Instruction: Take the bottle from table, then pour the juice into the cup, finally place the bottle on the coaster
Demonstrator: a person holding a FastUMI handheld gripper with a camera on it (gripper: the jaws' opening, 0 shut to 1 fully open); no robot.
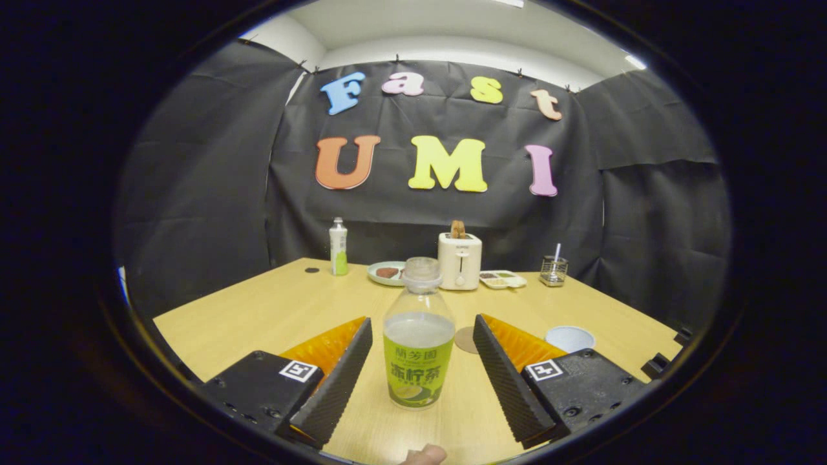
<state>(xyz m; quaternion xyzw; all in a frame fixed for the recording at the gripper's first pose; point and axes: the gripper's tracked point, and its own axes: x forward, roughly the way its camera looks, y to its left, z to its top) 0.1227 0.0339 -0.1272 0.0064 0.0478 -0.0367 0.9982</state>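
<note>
Gripper (418, 374): its two fingers are spread wide, one on each side of the bottle, with a clear gap between each ribbed pad and the bottle's wall. Neither finger touches it.
Bottle (418, 349): stands upright on the table between the fingers, clear plastic with a green label round its lower half and a pale cloudy drink that fills it to about the shoulder. Its mouth looks uncapped, though that is hard to tell.
Coaster (464, 340): a flat round brownish disc on the table just behind and to the right of the bottle, partly hidden by the right finger.
Cup (569, 338): a low pale blue cup, farther right of the bottle than the coaster, beyond the right finger's body; only its rim and inside show.
Table (271, 310): light wood, carrying everything named here.
Toaster (459, 259): white, well behind the bottle near the table's far edge, with a slice of bread poking from its slot.
Plate (386, 272): round, pale, behind the bottle and just left of the toaster, with dark food on it.
Tray (502, 279): small divided dish, behind the bottle, just right of the toaster.
Second bottle (338, 247): upright, white and green, far behind and left of the bottle.
Wire holder (554, 270): small mesh basket with a white stick in it, far behind and right of the bottle.
Fingertip (425, 455): a person's, showing just in front of the bottle, at the near edge of the table.
</note>
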